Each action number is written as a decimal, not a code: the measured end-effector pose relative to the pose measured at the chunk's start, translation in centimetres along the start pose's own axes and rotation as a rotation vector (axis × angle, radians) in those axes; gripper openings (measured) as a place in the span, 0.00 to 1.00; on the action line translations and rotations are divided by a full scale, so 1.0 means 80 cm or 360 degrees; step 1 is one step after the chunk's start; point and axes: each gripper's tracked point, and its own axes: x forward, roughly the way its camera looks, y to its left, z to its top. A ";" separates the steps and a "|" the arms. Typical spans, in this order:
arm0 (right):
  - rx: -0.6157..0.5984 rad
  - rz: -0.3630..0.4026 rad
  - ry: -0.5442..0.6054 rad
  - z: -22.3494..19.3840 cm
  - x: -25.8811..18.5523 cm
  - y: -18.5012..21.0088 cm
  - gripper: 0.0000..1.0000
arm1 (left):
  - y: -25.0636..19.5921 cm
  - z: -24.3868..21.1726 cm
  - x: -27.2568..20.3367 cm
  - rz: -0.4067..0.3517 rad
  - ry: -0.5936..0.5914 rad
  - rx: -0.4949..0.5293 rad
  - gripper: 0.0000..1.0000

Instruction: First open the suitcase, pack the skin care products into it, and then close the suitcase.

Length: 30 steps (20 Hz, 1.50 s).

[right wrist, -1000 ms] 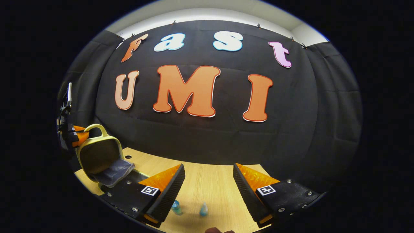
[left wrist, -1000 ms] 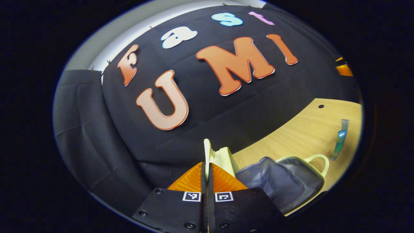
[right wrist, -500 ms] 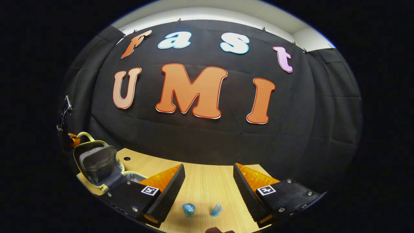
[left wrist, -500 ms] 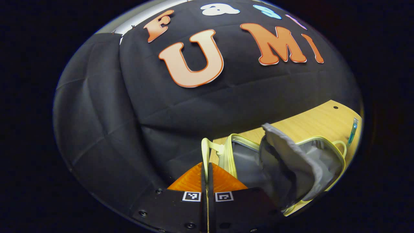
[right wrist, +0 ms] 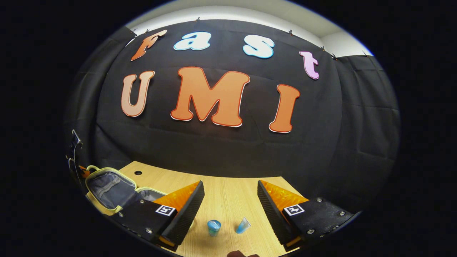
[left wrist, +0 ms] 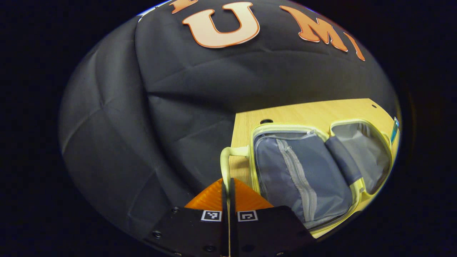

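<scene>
Pinching the pale yellow handle (left wrist: 228, 162) between its two closed fingers, the left gripper (left wrist: 228, 189) sits at the bottom centre of the left gripper view. The handle loops up from the fingers and bends right to join the suitcase (left wrist: 303, 171), which lies open and flat on the wooden table (left wrist: 303, 110) in the lower right of that frame. The nearer half shows a grey zipped lining; the farther half, toward the right edge, is a shallow grey hollow with a yellow rim. At the far right edge, beyond the case, a sliver of something blue-green (left wrist: 394, 129) stands, too small to tell what it is.

In the right gripper view, the right gripper (right wrist: 230, 200) hangs with its fingers wide apart, holding nothing. Just past them, low in the frame, a blue bottle (right wrist: 214, 227) and a small blue tube (right wrist: 242, 225) rest on the table, near each other but not touching. Farther off, at the lower left, the open suitcase (right wrist: 110, 187) lies on the table's corner. Behind it all hangs the black cloth (right wrist: 228, 150).
</scene>
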 end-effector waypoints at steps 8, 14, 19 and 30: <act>-0.0018 0.0008 0.0022 -0.009 -0.006 -0.005 0.95 | -0.015 -0.023 0.014 0.0041 0.0077 -0.0062 0.22; -0.0027 0.0048 0.0014 -0.012 0.002 -0.024 0.94 | -0.073 0.039 -0.036 0.0029 -0.0122 -0.0002 0.66; -0.0011 0.0100 -0.0006 -0.016 0.008 -0.045 0.94 | -0.145 0.123 -0.101 -0.0014 -0.0366 0.0056 0.98; -0.0055 0.0253 -0.0060 -0.029 0.022 -0.075 0.94 | -0.350 0.250 -0.235 -0.0188 -0.0745 -0.0008 0.98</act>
